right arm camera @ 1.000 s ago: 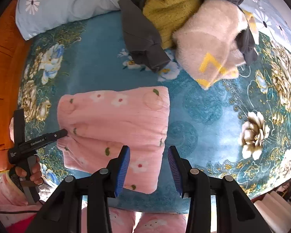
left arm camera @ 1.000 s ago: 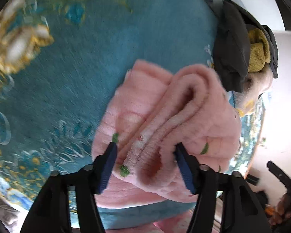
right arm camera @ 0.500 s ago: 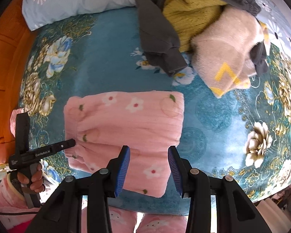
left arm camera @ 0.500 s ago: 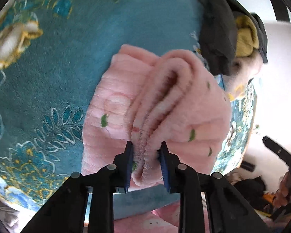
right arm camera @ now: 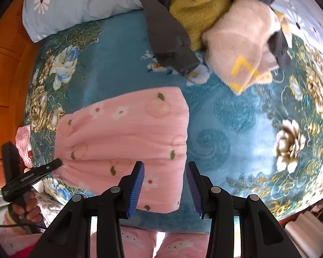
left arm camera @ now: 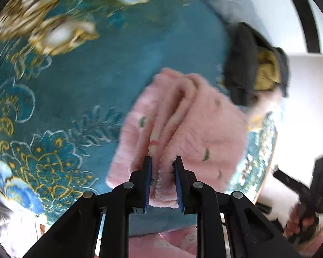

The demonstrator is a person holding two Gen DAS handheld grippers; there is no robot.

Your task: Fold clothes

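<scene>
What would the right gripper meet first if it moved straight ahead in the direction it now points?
Probably the pink fleece garment: the open right gripper hangs over its near right corner, beside the teal blanket. Depth is unclear.

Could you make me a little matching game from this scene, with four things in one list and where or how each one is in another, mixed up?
Things:
1. pink garment
2. left gripper
3. right gripper
4. yellow knit

States:
A. open, over the garment's near corner, holding nothing
B. tucked in the clothes pile, under a dark grey piece
C. folded, lying on the teal floral blanket
D. closed on the garment's layered edge

Pairs: 1-C, 2-D, 3-A, 4-B
</scene>
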